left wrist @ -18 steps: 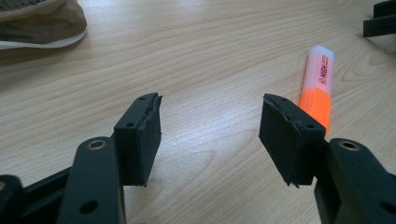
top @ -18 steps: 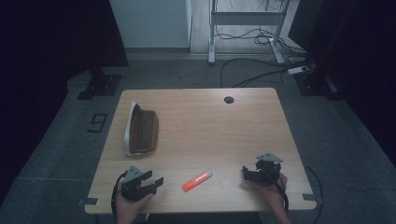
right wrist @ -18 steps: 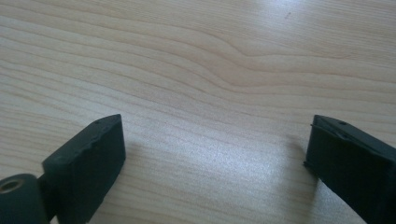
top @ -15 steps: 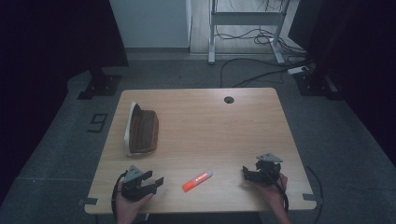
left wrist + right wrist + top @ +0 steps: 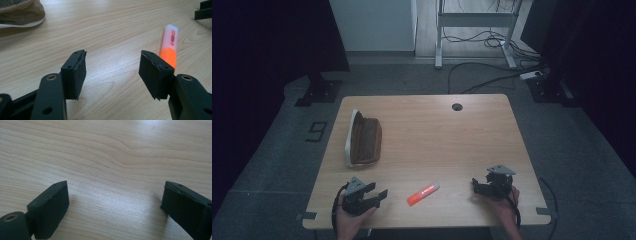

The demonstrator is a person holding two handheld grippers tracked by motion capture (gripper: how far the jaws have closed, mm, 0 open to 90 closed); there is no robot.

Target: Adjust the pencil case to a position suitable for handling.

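Orange highlighter (image 5: pixel 169 47) lies just beyond the left gripper's (image 5: pixel 112 72) far jaw, outside its spread fingers; closing now would likely nudge it away. Right gripper (image 5: pixel 115 202) gapes empty.

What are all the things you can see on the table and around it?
Highlighter: one, orange with a pale cap, lying flat near the front edge of the table, between the two grippers.
Pencil case: one, brown with a pale edge, on the left part of the table.
Table: one, light wood, in the middle of the high view, with a round hole near its far edge.
Metal frame: one, pale grey, on the floor beyond the table.
Cables: several, dark, on the floor beyond the table.
Left gripper: one, black, jaws apart, at the table's front left, with the highlighter just beyond one jaw.
Right gripper: one, black, jaws apart over bare wood, at the front right.
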